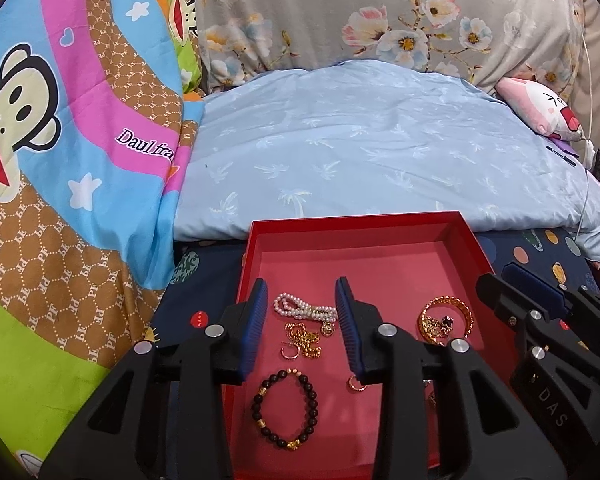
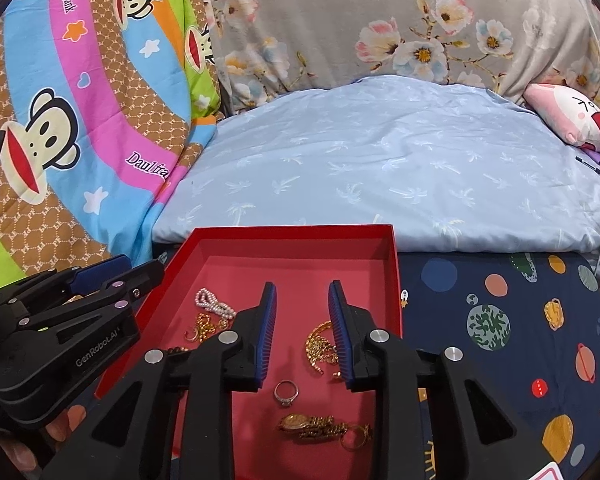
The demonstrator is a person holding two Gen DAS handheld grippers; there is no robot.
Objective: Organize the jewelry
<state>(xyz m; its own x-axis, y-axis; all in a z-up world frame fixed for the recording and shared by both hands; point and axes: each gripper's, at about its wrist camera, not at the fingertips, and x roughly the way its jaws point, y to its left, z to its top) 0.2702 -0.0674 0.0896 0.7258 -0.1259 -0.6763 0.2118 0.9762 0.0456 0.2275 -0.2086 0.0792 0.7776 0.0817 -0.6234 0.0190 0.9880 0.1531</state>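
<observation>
Here, both hand-held grippers hover partly open and empty over a shallow red cardboard tray (image 1: 452,236).
Nearest the left gripper (image 1: 302,320) lies a dark beaded bracelet (image 1: 286,410), then a pearl strand (image 1: 304,309); below the right gripper (image 2: 302,328) lie a gold watch (image 2: 310,426) and a silver ring (image 2: 286,392); beyond, pale blue bedding (image 1: 360,152).

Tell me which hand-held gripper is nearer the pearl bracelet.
Left. The left hand-held gripper is open over the pearl bracelet; the right hand-held gripper hovers open farther right over the red tray.
</observation>
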